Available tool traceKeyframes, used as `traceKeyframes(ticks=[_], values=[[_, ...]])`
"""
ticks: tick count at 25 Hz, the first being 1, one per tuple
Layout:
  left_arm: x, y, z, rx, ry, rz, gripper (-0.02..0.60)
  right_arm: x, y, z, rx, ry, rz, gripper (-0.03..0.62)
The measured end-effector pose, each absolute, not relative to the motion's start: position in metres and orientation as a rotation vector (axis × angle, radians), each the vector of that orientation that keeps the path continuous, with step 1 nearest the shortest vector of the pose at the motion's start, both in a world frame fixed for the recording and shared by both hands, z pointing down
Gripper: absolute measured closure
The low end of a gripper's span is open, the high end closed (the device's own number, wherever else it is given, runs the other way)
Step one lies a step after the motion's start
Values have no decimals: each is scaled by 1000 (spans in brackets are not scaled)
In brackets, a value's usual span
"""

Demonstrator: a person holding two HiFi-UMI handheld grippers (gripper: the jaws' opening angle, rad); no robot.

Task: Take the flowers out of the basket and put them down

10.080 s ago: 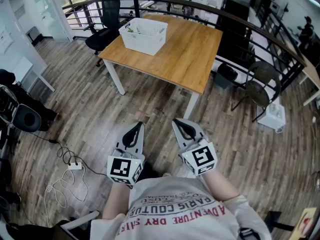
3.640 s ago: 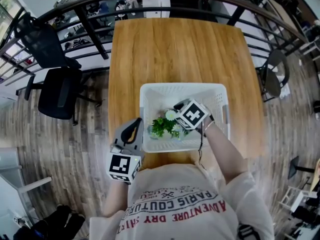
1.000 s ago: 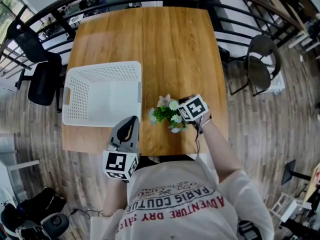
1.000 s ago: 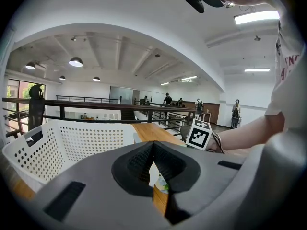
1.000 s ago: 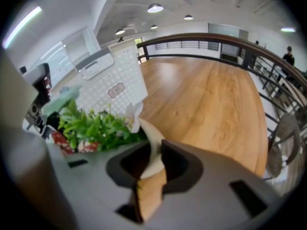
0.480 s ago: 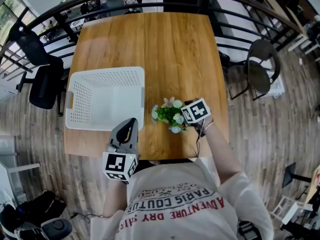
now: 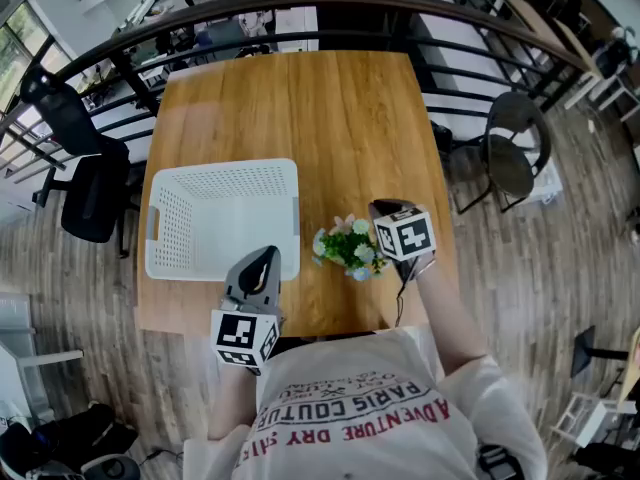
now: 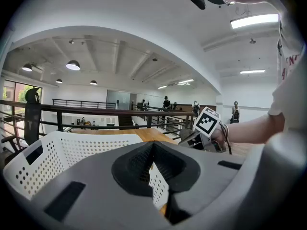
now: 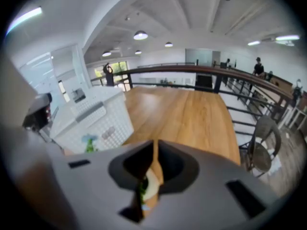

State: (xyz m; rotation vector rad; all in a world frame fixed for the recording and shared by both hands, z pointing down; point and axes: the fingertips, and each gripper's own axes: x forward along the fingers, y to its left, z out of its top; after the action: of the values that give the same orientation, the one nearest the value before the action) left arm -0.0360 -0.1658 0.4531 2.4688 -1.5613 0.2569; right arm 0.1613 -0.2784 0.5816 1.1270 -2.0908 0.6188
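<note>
The small bunch of green and white flowers rests on the wooden table, to the right of the white perforated basket, which looks empty. My right gripper is just right of the flowers, jaws pointing away across the table. Its jaws are closing, with only a thin slit left and nothing pressed between them. In the right gripper view a petal shows below the slit. My left gripper hangs shut over the table's near edge, in front of the basket.
The table's right edge runs close to my right gripper. A black office chair stands left of the table and a round-seat chair to its right. A dark railing curves behind the table's far edge.
The right gripper has let go of the flowers and drawn slightly to the right. The flowers stay on the table beside the basket. The left gripper has kept its place.
</note>
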Motion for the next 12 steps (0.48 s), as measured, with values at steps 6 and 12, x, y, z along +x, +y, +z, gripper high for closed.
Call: traceKeyframes(ticks=[6,12], values=[[-55,-174,434,2523,-1535,242,556,123,-275,498,1252,-2281,408,558],[-88,-183,415,2564,-1532,232,557,73,-261,439,1355,-2437,185,563]])
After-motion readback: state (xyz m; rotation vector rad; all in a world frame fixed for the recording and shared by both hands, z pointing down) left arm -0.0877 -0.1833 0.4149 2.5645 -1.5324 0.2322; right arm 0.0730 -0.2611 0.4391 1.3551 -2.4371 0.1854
